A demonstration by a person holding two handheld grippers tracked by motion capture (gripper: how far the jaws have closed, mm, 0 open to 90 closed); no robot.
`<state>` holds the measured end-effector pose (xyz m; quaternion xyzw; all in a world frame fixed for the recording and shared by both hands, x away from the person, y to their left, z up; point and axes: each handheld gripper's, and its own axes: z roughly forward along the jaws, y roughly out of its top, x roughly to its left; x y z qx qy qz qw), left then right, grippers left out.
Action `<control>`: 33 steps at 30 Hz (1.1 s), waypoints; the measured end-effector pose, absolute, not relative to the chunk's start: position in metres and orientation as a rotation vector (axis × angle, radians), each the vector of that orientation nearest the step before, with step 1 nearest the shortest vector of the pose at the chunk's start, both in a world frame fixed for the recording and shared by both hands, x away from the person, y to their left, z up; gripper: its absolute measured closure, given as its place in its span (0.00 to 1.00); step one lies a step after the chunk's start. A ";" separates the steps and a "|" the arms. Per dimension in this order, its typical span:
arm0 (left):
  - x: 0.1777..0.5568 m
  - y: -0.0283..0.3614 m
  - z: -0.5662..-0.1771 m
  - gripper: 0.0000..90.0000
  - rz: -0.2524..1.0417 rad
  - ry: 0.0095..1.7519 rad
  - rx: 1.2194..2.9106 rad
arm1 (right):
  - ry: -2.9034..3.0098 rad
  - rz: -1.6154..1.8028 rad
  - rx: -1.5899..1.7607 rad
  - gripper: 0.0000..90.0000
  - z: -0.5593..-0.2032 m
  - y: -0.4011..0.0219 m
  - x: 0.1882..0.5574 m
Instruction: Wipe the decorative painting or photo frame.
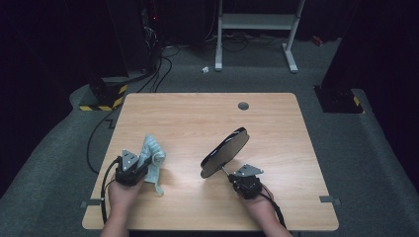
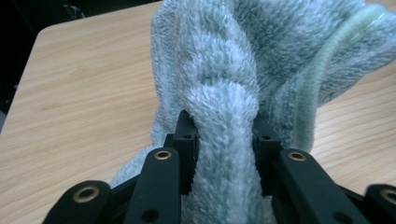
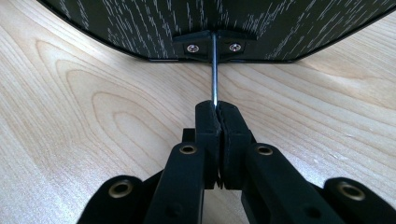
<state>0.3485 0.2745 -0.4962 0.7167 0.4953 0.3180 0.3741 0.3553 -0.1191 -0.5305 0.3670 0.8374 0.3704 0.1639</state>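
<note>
At center frame of the high view, the right gripper (image 3: pixel 216 108), fully closed on only the thin metal rod (image 3: pixel 215 70) of the tilted black oval mirror (image 1: pixel 225 152), could let it swivel when the left gripper (image 2: pixel 223 135), clamped on the bunched pale-green towel (image 2: pixel 261 60) at lower left, wipes.

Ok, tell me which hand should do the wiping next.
Left. Its gripper is clamped on the cloth, free to move, probably; the right gripper is pinching the thin metal stem of the dark panel, holding it tilted.

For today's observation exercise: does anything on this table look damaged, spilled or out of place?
Nothing stands out. The left gripper holds a bunched cloth; the right gripper holds a dark oval board by its thin metal rod, tilted above the table.
</note>
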 end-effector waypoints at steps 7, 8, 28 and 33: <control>0.361 0.282 -0.508 0.77 0.784 1.318 1.860 | 2.387 1.056 1.046 0.97 -0.530 -0.119 0.355; 0.363 0.281 -0.510 0.77 0.777 1.321 1.863 | 2.387 1.056 1.048 0.97 -0.530 -0.119 0.355; 0.365 0.283 -0.510 0.42 0.713 1.369 1.818 | 2.388 1.056 1.045 0.96 -0.530 -0.119 0.355; 0.356 0.277 -0.495 0.38 0.698 1.312 1.761 | 2.388 1.056 1.040 0.94 -0.530 -0.119 0.355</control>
